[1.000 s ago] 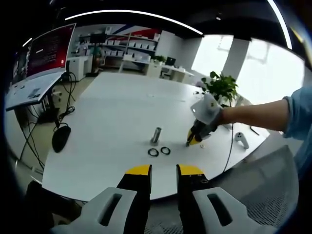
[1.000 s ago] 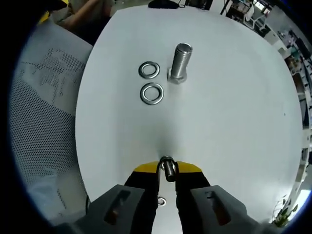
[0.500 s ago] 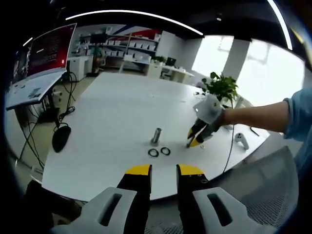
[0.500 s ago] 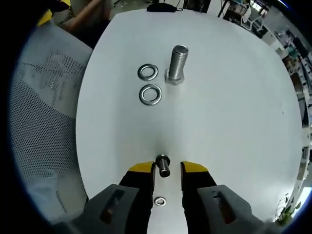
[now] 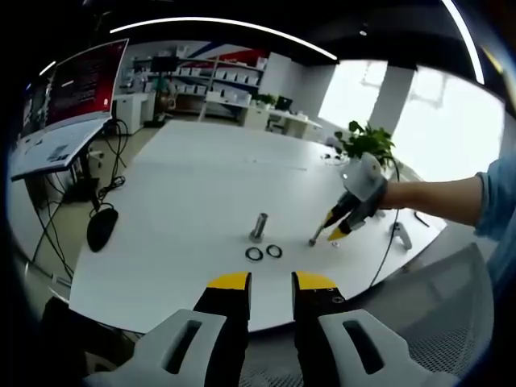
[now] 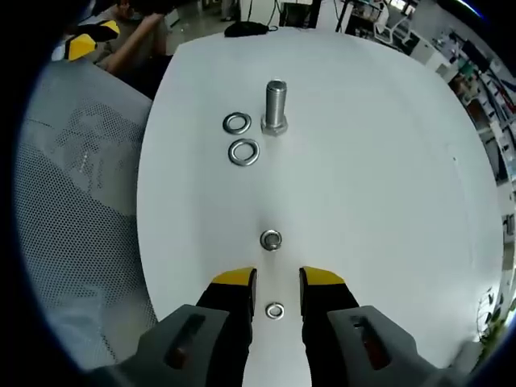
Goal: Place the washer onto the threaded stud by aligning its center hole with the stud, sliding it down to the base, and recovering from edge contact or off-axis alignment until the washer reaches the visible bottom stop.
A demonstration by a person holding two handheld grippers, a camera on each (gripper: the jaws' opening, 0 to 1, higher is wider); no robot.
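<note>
1. Since a second ago the right gripper (image 6: 270,280) has let go of the small stud (image 6: 270,239) it was clamping and has drawn back; that stud now stands by itself on the white table (image 6: 387,185), just ahead of the yellow jaw tips and apart from them.
2. In the right gripper view the right gripper's jaws stand apart with nothing between them. A small washer (image 6: 275,310) lies flat on the table in the gap between them, at 6 o'clock from the small stud.
3. At 12 o'clock in that view, well apart from the small stud, the big bolt (image 6: 275,107) stands upright on its hex head, thread pointing up.
4. Two large washers lie flat just beside the big bolt. The far washer (image 6: 236,123) sits at 9 o'clock from the bolt head; the near washer (image 6: 243,151) sits at about 7 o'clock from it. Neither is on a thread, and they lie close to each other.
5. In the left gripper view the left gripper (image 5: 270,281) hangs near the table edge, off the table, its yellow-tipped jaws parted and holding nothing.
6. That view also shows the right gripper (image 5: 332,234) held by a hand, tilted down toward the table at 3 o'clock from the big bolt (image 5: 259,226), with the two dark rings (image 5: 264,252) at the bolt's 6 o'clock.
7. A potted plant (image 5: 367,145) stands at the far side of the table, and a monitor (image 5: 76,85) sits at 10 o'clock.
</note>
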